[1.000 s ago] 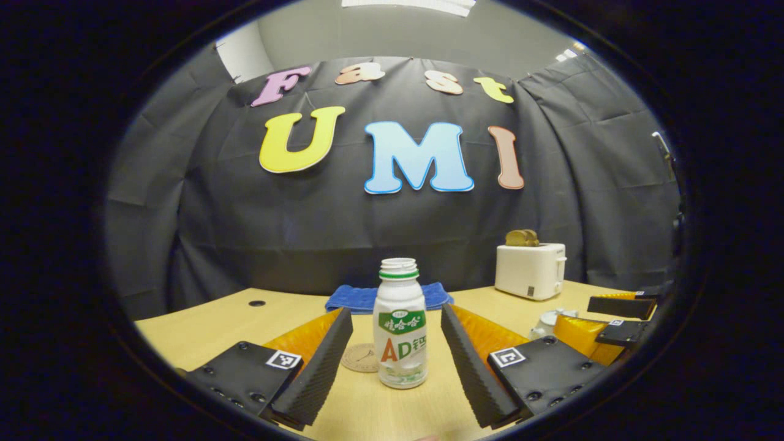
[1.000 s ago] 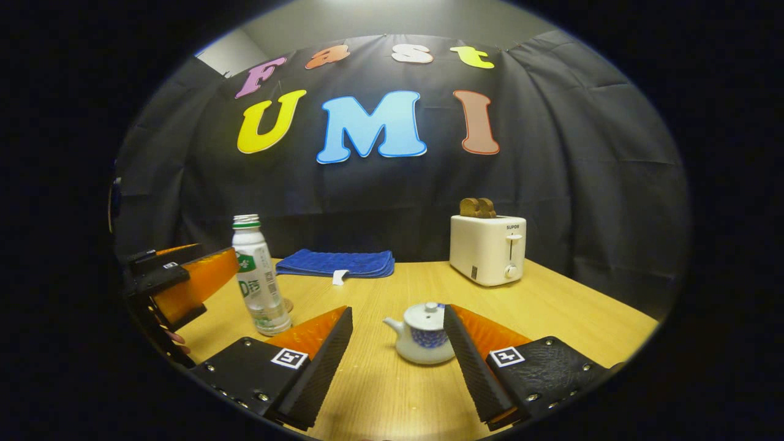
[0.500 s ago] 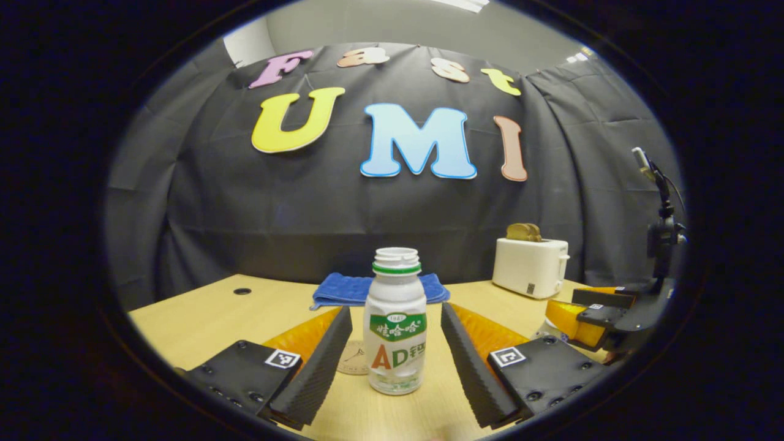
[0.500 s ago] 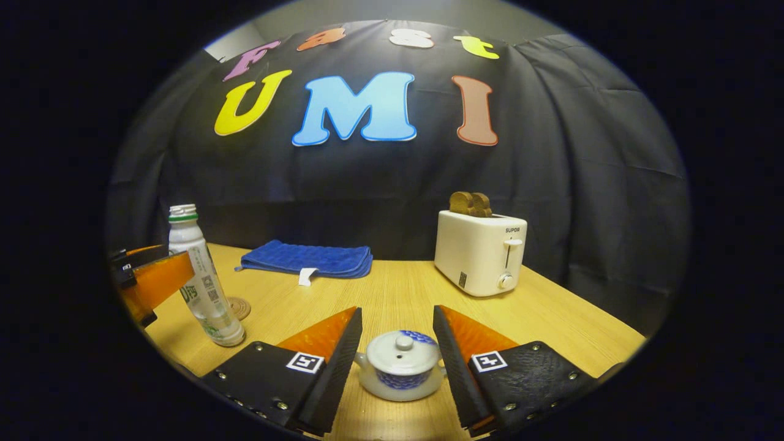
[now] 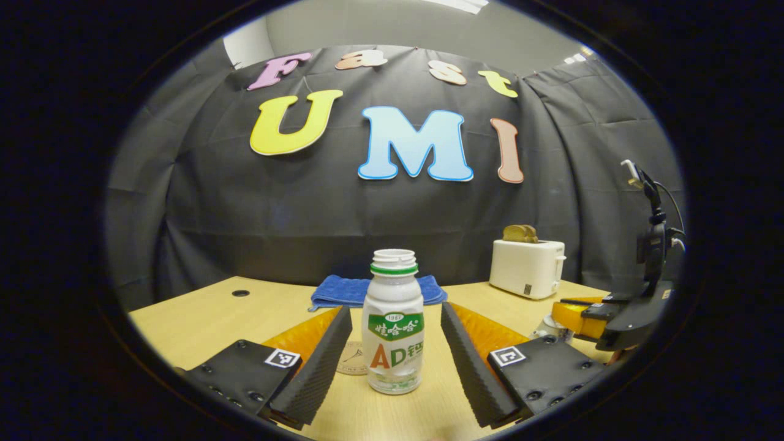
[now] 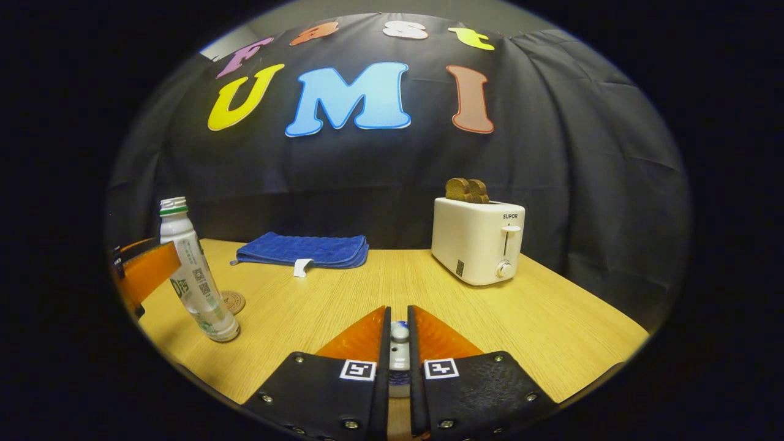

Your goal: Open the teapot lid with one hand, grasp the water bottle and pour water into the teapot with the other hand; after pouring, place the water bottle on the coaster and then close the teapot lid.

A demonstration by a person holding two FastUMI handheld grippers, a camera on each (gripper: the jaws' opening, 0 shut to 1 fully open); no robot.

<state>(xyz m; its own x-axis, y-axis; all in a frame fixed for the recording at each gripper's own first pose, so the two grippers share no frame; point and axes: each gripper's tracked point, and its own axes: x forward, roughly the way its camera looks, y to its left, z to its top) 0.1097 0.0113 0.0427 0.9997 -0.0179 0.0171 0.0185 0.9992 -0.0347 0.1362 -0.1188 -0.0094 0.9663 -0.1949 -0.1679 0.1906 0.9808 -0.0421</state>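
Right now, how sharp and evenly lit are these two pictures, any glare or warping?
Left gripper view: water bottle sharp, table edge bowed by the fisheye, bright ceiling light up top. Right gripper view: toaster crisp, soft sheen on the wood, teapot lid dim between the right hand-held gripper fingers.

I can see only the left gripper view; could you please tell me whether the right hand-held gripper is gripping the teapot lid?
Observer: Yes. In the right gripper view, the right hand-held gripper has its fingers nearly together on the knob of the teapot lid.
Operator: Thank you. Is the water bottle standing on the coaster?
Observer: No. The water bottle stands on the table, with the coaster just behind its base.
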